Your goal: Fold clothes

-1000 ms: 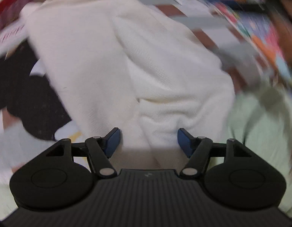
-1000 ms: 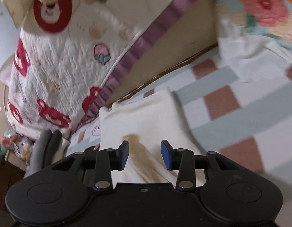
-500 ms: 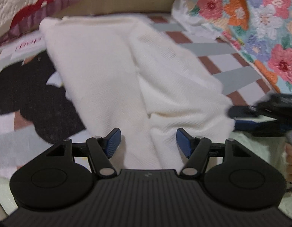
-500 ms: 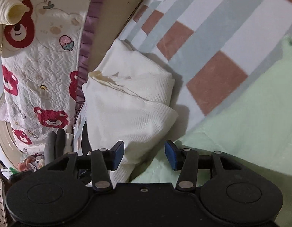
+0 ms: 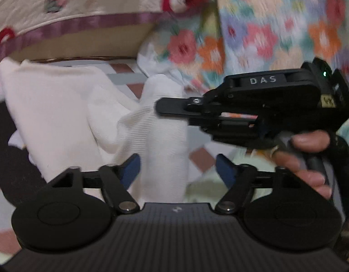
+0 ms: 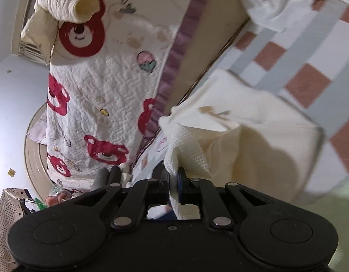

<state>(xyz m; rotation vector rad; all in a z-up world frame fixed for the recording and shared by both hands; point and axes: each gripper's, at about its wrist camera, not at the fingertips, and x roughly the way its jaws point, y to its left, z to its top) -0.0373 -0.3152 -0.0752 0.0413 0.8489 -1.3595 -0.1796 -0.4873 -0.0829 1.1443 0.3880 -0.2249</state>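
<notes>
Closing now on a corner of the cream cloth (image 6: 253, 136), the right claw (image 6: 173, 183), pads pinching the waffle-weave edge at 6 o'clock in its own view; half a second back, open and empty beside that same edge. Opening at this moment, the left claw (image 5: 177, 170), jaws wide, a raised fold of the cloth (image 5: 165, 136) standing between the pads near the left one but not squeezed (released, by the look of it). Seen from the left wrist, the right claw (image 5: 160, 106) reaching in from 3 o'clock, tip against the lifted fold. Likely a hand-over of the corner, ready for the next fold.

Cloth lying on the checked bed sheet (image 6: 310, 72), beside the bear-print quilt (image 6: 102, 104) at 10 o'clock. Blurred: the floral quilt (image 5: 265, 34). Hidden under both claw bodies: the cloth's near hem; not clear how many layers are pinched.
</notes>
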